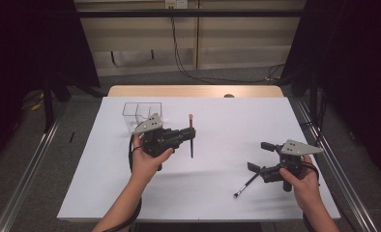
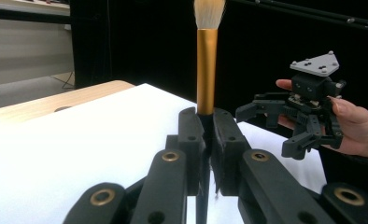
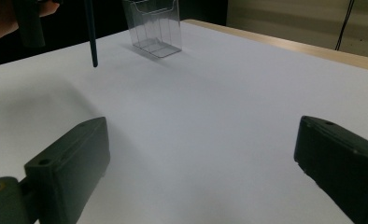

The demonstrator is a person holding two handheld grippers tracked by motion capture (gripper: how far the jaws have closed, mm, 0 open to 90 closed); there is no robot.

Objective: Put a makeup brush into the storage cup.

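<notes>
Brush [image 2: 206,60] is what the left gripper [image 1: 191,137] has, a makeup one with a gold collar and a pale fluffy tip, standing upright. The jaws are closed tight on its dark handle just under the gold part, so the bristles stick up above the jaws and the rest of the handle hangs down below them. In the right gripper view you can see that lower end of the handle ending a bit above the white sheet [image 1: 227,121], not touching it.

Just behind the left hand [image 1: 147,159] sits a clear plastic organizer [image 1: 141,113] with a few compartments, on the far-left part of the sheet. Looks like nothing's in it, though it's see-through so it's hard to be totally sure.

The right gripper [image 1: 261,157] is over on the right side of the table [image 1: 130,91], well apart from the left one, with its jaws spread wide and nothing between them. A second, smaller brush [image 1: 245,186] with a dark handle lies flat on the sheet just beside the nearer jaw, angled toward the front edge. I can't tell if that jaw is actually touching it or just sitting next to it.
</notes>
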